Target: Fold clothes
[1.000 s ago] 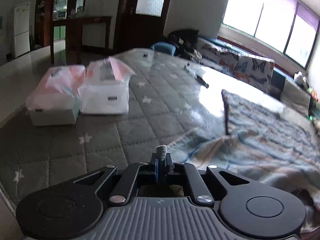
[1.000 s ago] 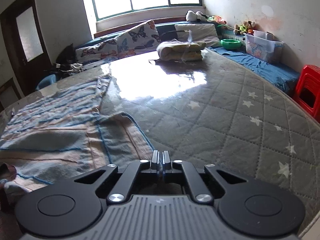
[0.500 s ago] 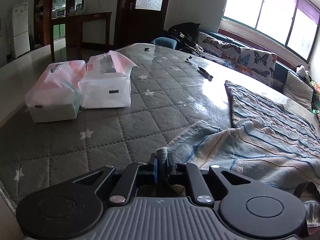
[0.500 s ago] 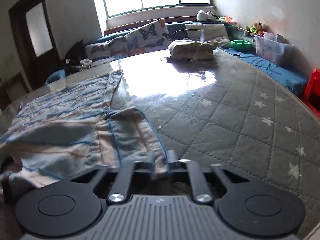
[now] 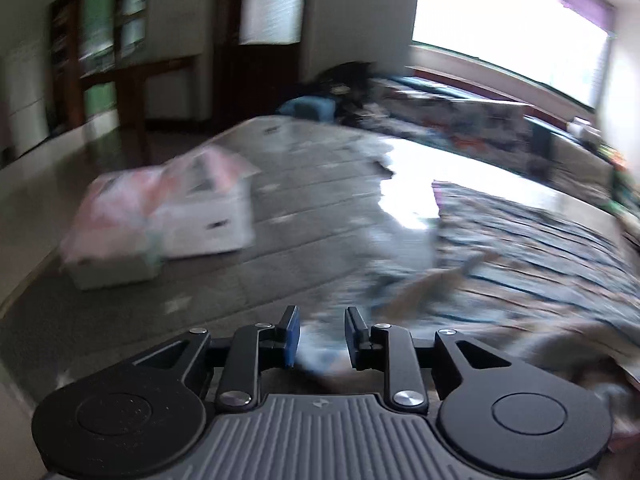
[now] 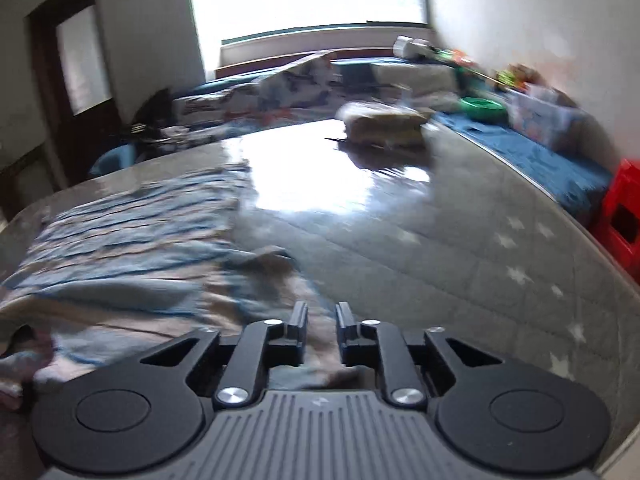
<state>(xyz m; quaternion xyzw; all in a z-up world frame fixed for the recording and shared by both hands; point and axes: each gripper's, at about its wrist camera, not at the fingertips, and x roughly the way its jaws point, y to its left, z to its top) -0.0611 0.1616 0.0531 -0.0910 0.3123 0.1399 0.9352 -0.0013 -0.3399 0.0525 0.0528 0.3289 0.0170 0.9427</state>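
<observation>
Left view only: blurred, seemingly tissue packs (image 5: 168, 220).

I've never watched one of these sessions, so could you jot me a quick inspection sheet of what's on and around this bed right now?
Surface: grey quilted mattress with white stars, glossy where the window glares.
Job's things: striped blue garment spread out, its near edge rumpled; the picture is blurred.
Clutter: two tissue packs side by side; folded bundle at the far end.
Grippers: left tool and right tool have just been opening; cloth shows in each gap, with no visible pinch.
Cables: nothing seen.
Surroundings: bright window, dark door, butterfly-print cushions, red stool.
</observation>
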